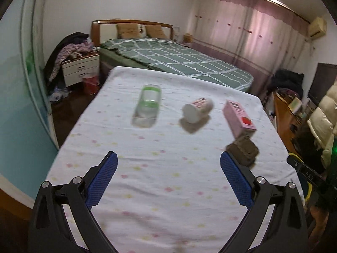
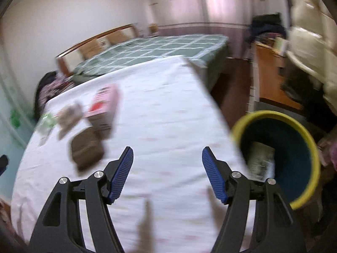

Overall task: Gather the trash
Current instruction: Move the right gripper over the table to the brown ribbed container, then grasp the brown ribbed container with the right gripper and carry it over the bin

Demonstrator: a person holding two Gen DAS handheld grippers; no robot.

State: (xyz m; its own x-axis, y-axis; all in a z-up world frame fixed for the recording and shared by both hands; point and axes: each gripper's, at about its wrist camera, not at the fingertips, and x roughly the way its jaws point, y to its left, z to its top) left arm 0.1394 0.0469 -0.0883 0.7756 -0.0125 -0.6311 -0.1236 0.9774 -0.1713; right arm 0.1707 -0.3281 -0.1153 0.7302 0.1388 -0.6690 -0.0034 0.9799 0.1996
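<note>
Both sets of jaws stand apart, holding nothing, over the cloth-covered tabletop point(image 1: 168, 168). Ahead of the left gripper point(image 1: 168, 164) lie a clear bottle point(image 1: 147, 107), a white cup point(image 1: 197, 109), a pink carton point(image 1: 239, 117) and a brown wrapper point(image 1: 243, 149). The yellow-rimmed bin point(image 2: 303, 139) sits just right of the right gripper point(image 2: 167, 160).

Four trash items are seen on the cloth-covered table point(image 1: 168, 189):
- clear plastic bottle point(image 1: 147, 105), green label, lying on its side
- white cup point(image 1: 197, 110), tipped over
- pink carton point(image 1: 239, 118), strawberry print, tilted
- brown packet point(image 1: 243, 149), just beside the carton

A yellow-rimmed bin point(image 2: 280, 158) is placed off the table edge, paper visible inside.
</note>
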